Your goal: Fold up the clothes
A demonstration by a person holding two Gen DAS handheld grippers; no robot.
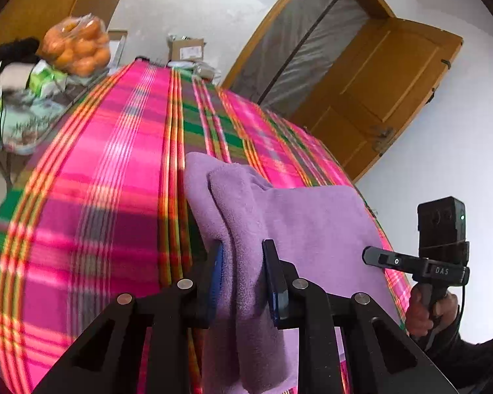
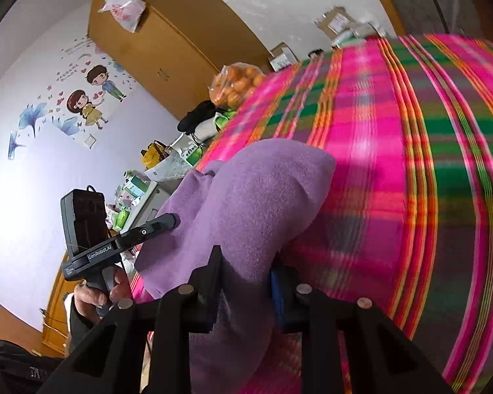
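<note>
Pinched between the left gripper [image 1: 243, 262] pads is a bunched fold of the purple fleece cloth [image 1: 299, 216], which lies over the pink plaid bedspread [image 1: 92, 197]. Further right, the right gripper [image 2: 245, 269] clamps another gathered edge of it. Oranges in a bag [image 1: 77, 46] sit on the side table.

— What was seen of the left gripper [image 1: 243, 262]?
— Black linkage arms were fitted with round silver pins; blue pads [image 1: 217, 272] were set on the fingers.
— And the right gripper [image 2: 246, 269]?
— The same build. A black camera box and a grip lettered "GenRobot.AI" were carried above a hand [image 2: 97, 294]; dark sleeves [image 1: 470, 358] were worn.
</note>
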